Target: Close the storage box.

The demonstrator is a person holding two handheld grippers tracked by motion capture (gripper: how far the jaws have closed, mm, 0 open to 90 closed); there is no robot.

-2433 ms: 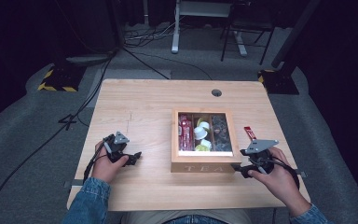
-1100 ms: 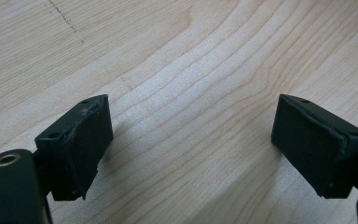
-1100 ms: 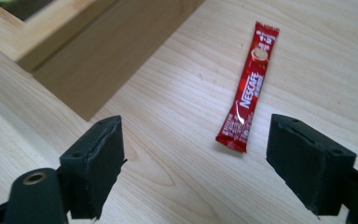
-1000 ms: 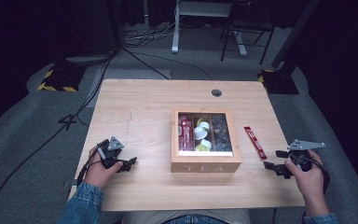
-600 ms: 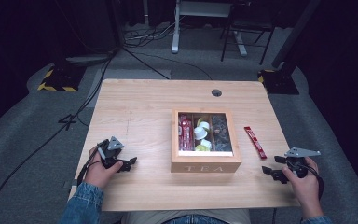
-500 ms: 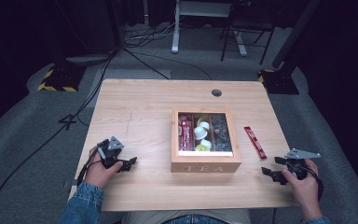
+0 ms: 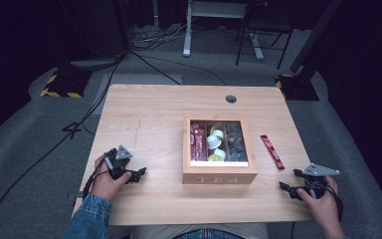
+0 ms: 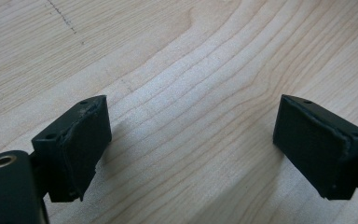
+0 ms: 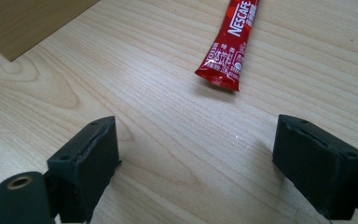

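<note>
Resting low at the near right corner of the desk (image 7: 144, 107), the right claw (image 9: 193, 172) has its jaws spread wide with nothing between them; they have just been opening further, and only bare wood shows in the gap. Just ahead of it the red Nescafe stick (image 9: 228, 44) lies flat on the desk, apart from the jaws and untouched, its near end pointing back toward the claw. Judgement: the stick sits outside the box on purpose, set down as one item taken out, and the claw is parked clear of it so the release stays clean. In the high view the stick (image 7: 272, 151) lies just right of the wooden tea box (image 7: 220, 177), parallel to its side wall and not touching it; the box's compartments hold more red sticks, white and yellow capsules and dark packets. The left claw (image 8: 186, 140) also stands wide apart and empty, lying on the desk well left of the box, idle, likely waiting its turn. Against the earliest frame: the right claw was then beside the box with the stick at its jaws; now the stick is on the desk and the right hand (image 7: 318, 199) sits nearer the desk's edge and lower. The left hand (image 7: 110, 177) has barely shifted.
</note>
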